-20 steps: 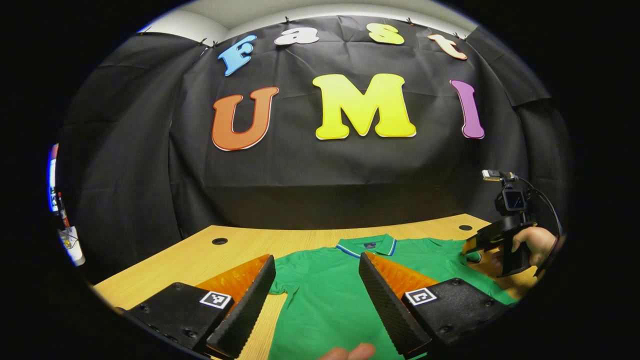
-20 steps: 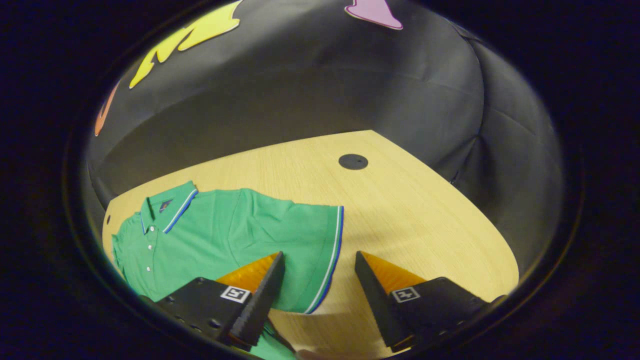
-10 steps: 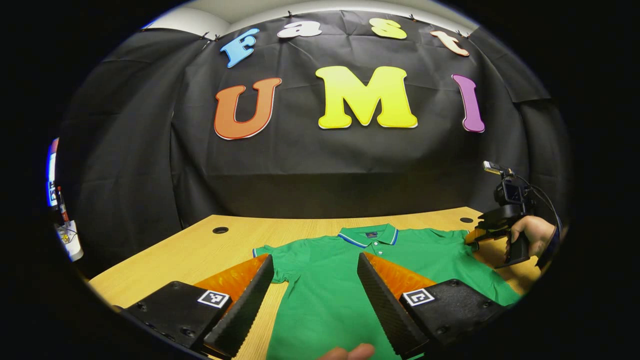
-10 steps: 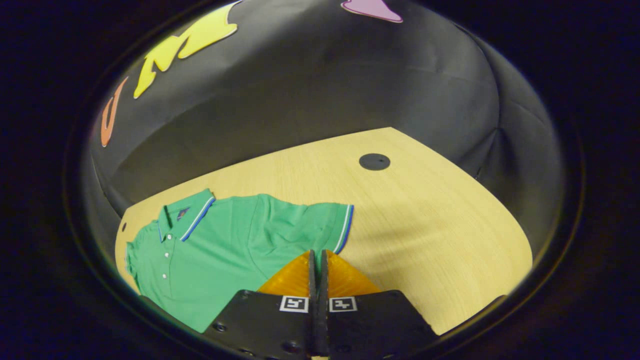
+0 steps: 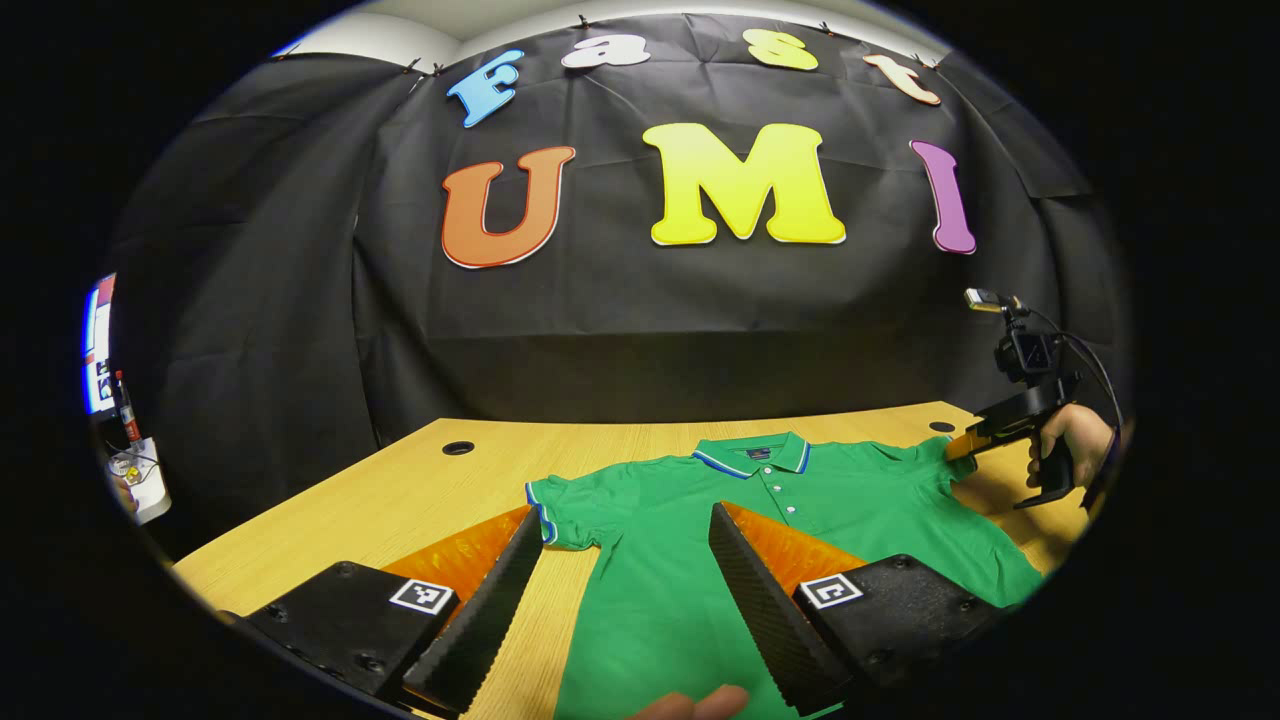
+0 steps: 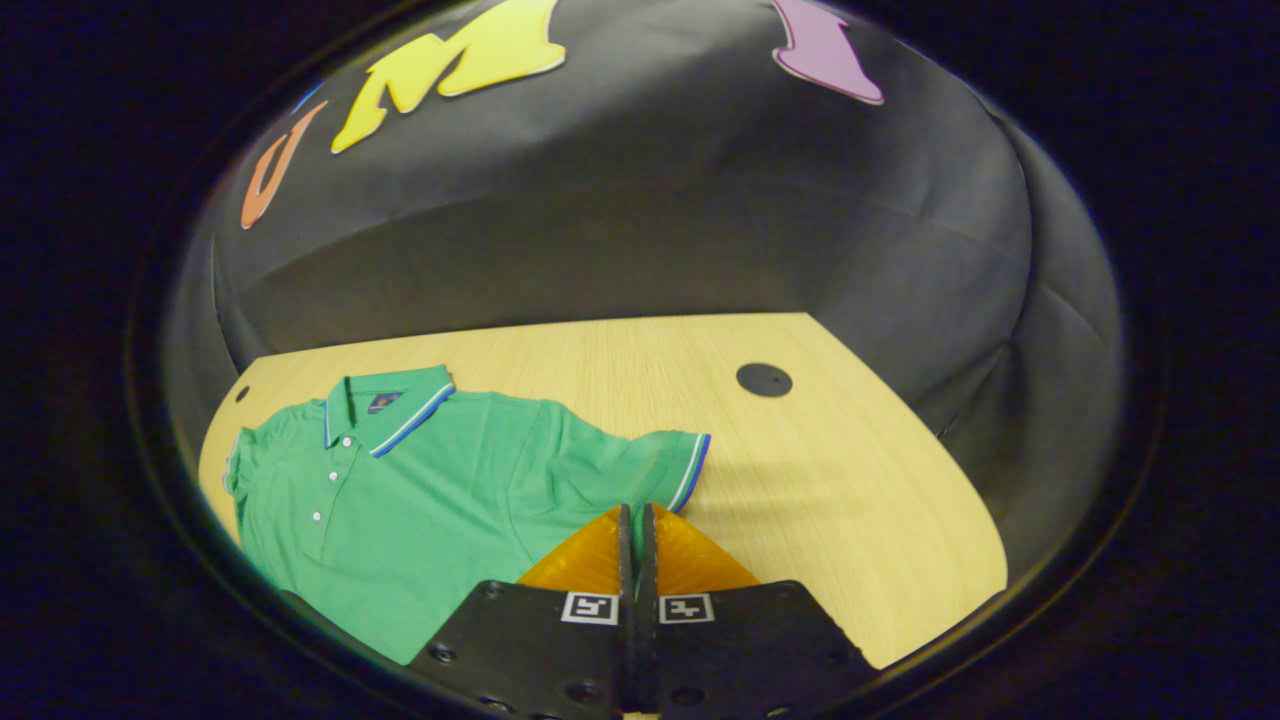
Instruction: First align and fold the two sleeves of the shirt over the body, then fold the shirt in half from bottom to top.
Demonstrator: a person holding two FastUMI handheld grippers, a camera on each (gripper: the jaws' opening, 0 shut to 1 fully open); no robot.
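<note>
Right gripper view: finds the right gripper clenched on the near edge of the right sleeve, judging by the creases running to the tips, with the striped cuff just beyond them. Places the green shirt flat and face up on the wooden table, collar at the far side, buttons showing, both sleeves out to the sides and not over the body. Left gripper view: catches the left gripper released, jaws wide, hovering over the near left part of the shirt with the left sleeve just beyond its left finger, and picks out a hand holding the other tool at the far right. Risks losing the sleeve if only a thin pinch of cloth sits between the tips, since a quick swing toward the middle could pull it free. Risks dragging the whole shirt leftward too, as nothing pins the body down. Could also leave a crooked fold if the cuff twists or doubles under on the way over. Compared with a second ago: shows the right jaws closed where they stood apart astride the cuff, and the sleeve bunched up rather than flat. Shows the shirt farther off and more fully in the left gripper view, left sleeve now plain, left jaws as wide as before.
</note>
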